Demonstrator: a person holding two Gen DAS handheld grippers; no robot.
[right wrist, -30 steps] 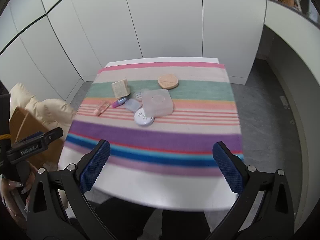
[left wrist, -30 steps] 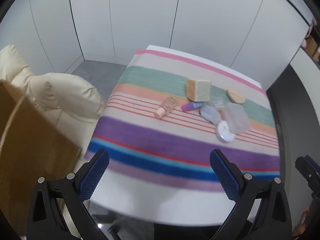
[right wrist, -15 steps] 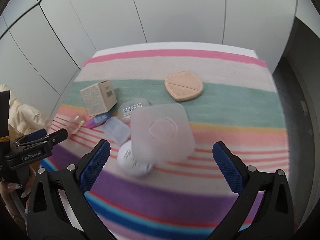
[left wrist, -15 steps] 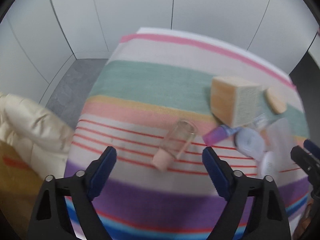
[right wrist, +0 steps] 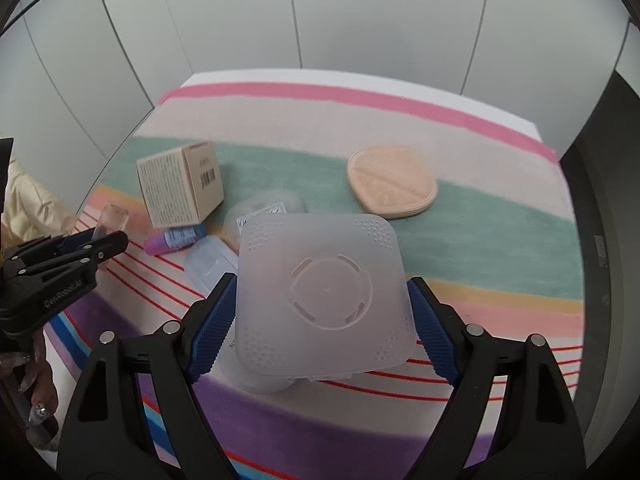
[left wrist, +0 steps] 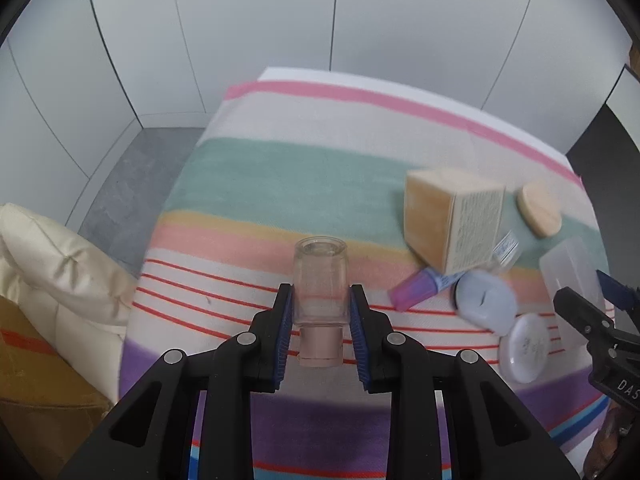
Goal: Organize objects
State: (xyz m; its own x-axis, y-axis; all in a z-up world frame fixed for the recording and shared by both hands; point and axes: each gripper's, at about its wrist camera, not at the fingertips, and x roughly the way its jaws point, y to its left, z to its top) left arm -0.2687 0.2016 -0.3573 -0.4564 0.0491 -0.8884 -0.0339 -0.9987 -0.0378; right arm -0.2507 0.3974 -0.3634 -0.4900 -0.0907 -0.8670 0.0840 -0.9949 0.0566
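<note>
My left gripper (left wrist: 320, 304) is shut on a clear glass bottle (left wrist: 320, 280) with a pink cap, lying on the striped cloth (left wrist: 280, 184). My right gripper (right wrist: 320, 312) has its blue pads on both sides of a frosted square plastic case (right wrist: 320, 292); the pads touch or nearly touch its edges. Nearby lie a tan cardboard box (right wrist: 180, 184), a purple tube (right wrist: 174, 239), a flat bluish case (right wrist: 210, 264), a peach compact (right wrist: 392, 182) and a round white container (left wrist: 526, 347).
A cream cushion (left wrist: 60, 264) and a brown cardboard box (left wrist: 36, 380) stand left of the table. White wall panels are behind. A dark floor strip (right wrist: 608, 208) runs along the table's right side. A clear packet (right wrist: 262, 210) lies under the frosted case.
Both grippers came down to the table. My left closed on the glass bottle. My right narrowed around the frosted case.
</note>
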